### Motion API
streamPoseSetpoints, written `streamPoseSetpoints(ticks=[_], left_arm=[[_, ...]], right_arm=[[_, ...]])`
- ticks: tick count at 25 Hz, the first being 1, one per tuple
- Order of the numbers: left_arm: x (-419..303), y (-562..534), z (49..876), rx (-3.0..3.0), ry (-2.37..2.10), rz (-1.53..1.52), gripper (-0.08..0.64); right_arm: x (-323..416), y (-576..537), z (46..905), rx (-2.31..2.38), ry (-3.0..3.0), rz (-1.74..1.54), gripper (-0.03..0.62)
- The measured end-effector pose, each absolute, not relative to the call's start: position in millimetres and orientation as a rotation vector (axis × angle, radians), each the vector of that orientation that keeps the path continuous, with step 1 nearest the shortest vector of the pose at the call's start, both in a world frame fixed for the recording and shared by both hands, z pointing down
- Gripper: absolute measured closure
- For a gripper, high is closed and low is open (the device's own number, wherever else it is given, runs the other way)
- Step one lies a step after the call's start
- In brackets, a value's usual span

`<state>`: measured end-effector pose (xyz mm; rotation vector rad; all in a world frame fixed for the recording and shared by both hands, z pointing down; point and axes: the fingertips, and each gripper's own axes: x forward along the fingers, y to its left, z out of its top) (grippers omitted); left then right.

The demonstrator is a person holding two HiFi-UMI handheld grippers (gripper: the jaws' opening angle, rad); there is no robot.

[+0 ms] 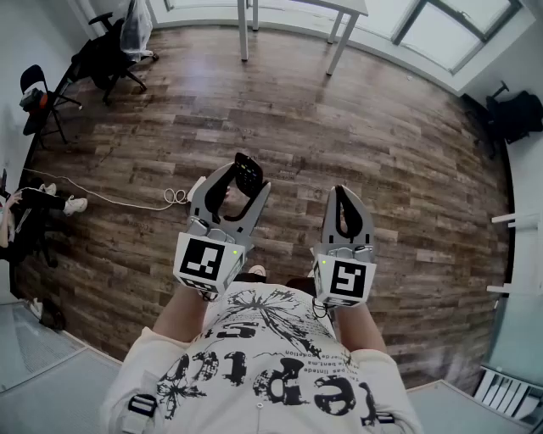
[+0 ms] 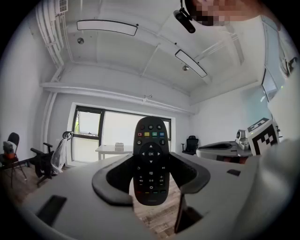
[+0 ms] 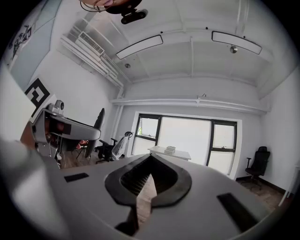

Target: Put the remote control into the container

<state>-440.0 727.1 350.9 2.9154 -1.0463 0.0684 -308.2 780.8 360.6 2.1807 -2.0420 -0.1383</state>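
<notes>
A black remote control (image 1: pixel 249 174) stands upright between the jaws of my left gripper (image 1: pixel 234 188), which is shut on it and held level in front of the person's chest. In the left gripper view the remote (image 2: pixel 151 154) faces the camera with its buttons, and the dark pads clamp its two sides at the left gripper (image 2: pixel 151 179). To its right, my right gripper (image 1: pixel 346 210) is also level, with its jaws closed together and nothing in them. The right gripper (image 3: pixel 150 161) shows only a thin wedge of floor between its pads. No container shows in any view.
Below is a wooden floor (image 1: pixel 373 144). A white table (image 1: pixel 339 10) stands by the windows at the far side. Black office chairs (image 1: pixel 110 55) stand at the left, another chair (image 1: pixel 513 114) at the right. A white cable (image 1: pixel 174 197) lies on the floor left of the grippers.
</notes>
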Motion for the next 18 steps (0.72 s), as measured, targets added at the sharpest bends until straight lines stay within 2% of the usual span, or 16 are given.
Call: streamPoseSetpoints(ticks=[18], left_arm=[[-431, 720, 363, 2.884, -0.994, 0.062, 0.311]], right_arm=[[-312, 775, 369, 2.129, -2.086, -0.108, 0.591]])
